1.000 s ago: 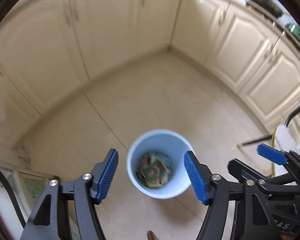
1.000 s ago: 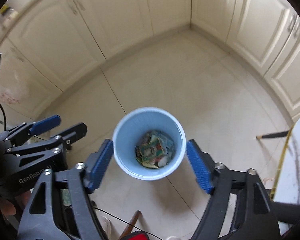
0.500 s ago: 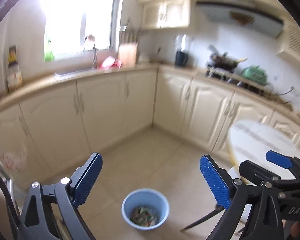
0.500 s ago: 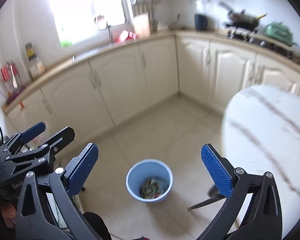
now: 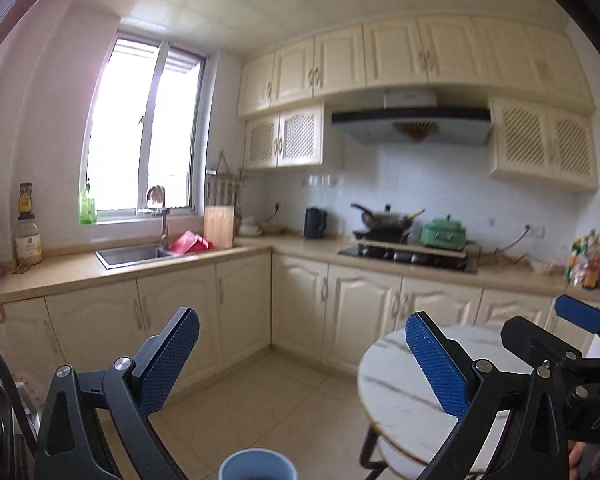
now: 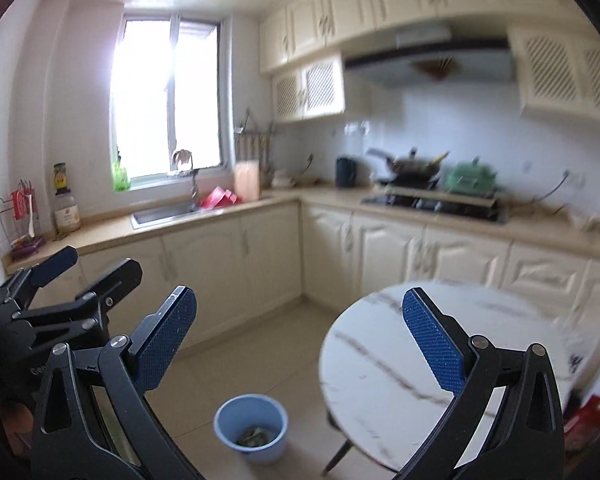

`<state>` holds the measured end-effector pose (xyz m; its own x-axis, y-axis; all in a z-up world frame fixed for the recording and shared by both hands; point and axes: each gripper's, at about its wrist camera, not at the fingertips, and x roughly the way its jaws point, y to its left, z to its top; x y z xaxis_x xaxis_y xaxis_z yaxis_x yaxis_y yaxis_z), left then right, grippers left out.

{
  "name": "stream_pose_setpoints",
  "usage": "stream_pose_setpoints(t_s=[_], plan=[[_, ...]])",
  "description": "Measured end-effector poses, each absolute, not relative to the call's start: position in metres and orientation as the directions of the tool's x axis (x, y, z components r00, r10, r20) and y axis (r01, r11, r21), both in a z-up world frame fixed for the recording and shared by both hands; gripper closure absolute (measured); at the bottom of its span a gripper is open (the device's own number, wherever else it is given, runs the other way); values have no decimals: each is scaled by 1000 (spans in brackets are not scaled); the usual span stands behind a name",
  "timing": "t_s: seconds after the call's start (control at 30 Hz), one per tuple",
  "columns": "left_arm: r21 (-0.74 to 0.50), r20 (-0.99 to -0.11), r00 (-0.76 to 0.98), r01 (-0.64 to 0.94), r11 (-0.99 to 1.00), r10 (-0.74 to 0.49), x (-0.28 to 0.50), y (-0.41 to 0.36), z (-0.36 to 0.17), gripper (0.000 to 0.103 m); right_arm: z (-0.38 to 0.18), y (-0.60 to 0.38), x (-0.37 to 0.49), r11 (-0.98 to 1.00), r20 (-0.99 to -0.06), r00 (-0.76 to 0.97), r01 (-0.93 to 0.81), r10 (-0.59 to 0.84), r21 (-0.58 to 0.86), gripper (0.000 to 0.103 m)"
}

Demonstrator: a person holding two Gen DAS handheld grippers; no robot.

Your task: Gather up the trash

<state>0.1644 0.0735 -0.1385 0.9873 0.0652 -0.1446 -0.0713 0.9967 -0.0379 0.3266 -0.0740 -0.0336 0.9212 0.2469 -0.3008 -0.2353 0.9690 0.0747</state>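
Note:
A light blue bin stands on the tiled floor beside the round marble table, with crumpled trash at its bottom. In the left wrist view only the bin's rim shows at the lower edge. My left gripper is high above the floor, its jaws opening with nothing between them. My right gripper is open and empty, held up beside the left one. Each gripper shows at the edge of the other's view.
Cream cabinets and a counter run along two walls, with a sink, a kettle, a hob with a wok and a green pot. A red object lies low at the right, past the table.
Both grippers rose from just over the bin and tilted up to face across the kitchen. Their jaws spread wider. The bin slid to the bottom of both views and looks smaller.

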Motion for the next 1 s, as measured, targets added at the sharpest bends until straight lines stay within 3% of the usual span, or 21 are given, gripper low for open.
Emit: stream_pose_setpoints(t_s=[0.2, 0.43, 1.0], plan=[[-12, -76, 996, -40, 999, 39, 80, 80, -165, 1, 2, -91, 276, 982, -212, 959, -176, 185, 61, 0], [1, -63, 996, -55, 998, 55, 23, 67, -179, 1, 21, -101, 244, 991, -174, 976, -127, 132, 36, 0], [27, -81, 994, -68, 997, 70, 48, 39, -142, 1, 23, -110, 222, 1000, -137, 990, -12, 15, 21, 0]])
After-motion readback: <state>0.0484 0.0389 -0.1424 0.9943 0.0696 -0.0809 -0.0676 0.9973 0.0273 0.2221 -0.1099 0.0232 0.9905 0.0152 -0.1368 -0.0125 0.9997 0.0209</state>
